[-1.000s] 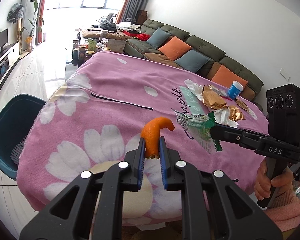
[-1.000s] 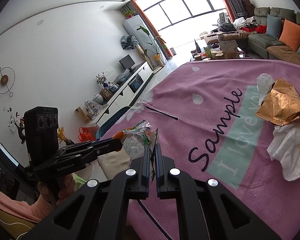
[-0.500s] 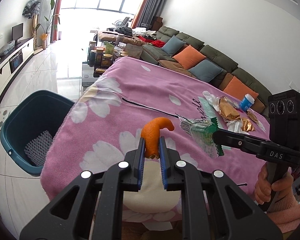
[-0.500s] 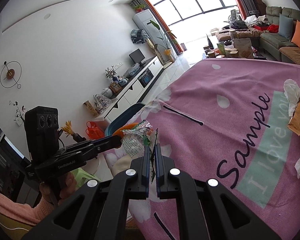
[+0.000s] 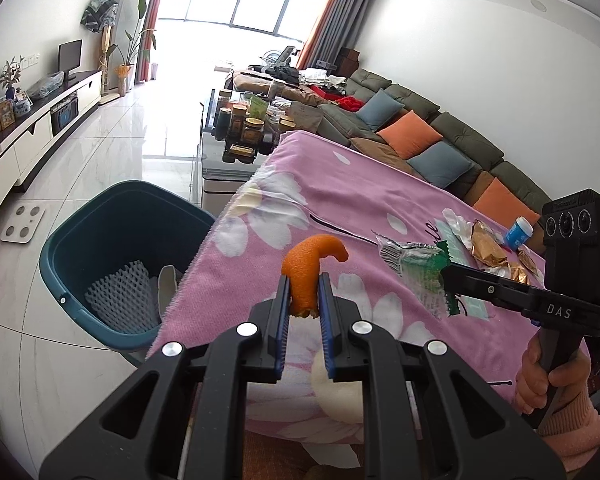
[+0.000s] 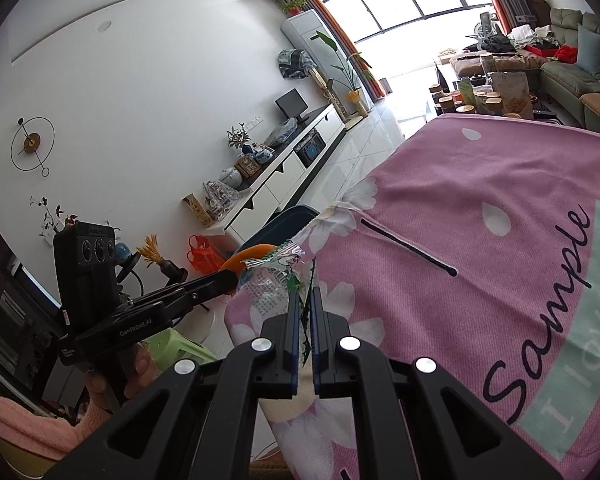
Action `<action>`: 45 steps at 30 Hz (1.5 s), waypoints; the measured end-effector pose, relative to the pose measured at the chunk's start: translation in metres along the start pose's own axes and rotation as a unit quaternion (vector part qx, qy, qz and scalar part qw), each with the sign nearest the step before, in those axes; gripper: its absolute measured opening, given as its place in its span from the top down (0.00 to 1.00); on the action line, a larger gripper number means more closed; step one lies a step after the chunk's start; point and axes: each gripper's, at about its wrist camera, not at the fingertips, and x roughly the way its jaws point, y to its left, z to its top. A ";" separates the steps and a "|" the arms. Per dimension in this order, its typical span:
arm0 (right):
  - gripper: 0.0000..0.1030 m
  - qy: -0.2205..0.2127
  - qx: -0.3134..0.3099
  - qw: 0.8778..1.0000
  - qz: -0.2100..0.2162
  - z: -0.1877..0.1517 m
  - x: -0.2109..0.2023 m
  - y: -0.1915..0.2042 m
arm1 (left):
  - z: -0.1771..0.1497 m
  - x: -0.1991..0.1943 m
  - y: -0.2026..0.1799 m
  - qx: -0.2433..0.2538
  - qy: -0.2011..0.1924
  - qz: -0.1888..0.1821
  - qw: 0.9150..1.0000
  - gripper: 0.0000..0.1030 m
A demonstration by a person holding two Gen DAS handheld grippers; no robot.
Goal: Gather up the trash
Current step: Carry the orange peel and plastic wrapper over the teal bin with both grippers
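The orange peel (image 5: 306,276) sits mid-frame in the left wrist view, pinched at its lower end by the left gripper (image 5: 304,300); it looks light and a bit stiff, so that grip should do. The right gripper (image 6: 305,312) is clamped nearly closed on the edge of a crinkly snack wrapper (image 6: 270,280), which looks featherlight and slippery, so best held deep. The teal bin (image 5: 112,216) waits lower left, beside the pink blanket (image 5: 360,196); more wrappers (image 5: 486,244) lie far right.
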 end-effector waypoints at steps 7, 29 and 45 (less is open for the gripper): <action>0.96 0.012 -0.006 1.000 0.014 0.007 0.016 0.006 | 0.002 -0.008 0.010 -0.009 -0.009 0.012 1.000 0.86; 0.96 0.039 -0.033 0.998 0.030 0.026 0.053 0.029 | 0.007 -0.019 0.035 -0.031 -0.025 0.047 0.998 0.86; 0.96 0.056 -0.043 0.997 0.040 0.038 0.079 0.040 | 0.011 -0.019 0.051 -0.049 -0.031 0.065 0.996 0.86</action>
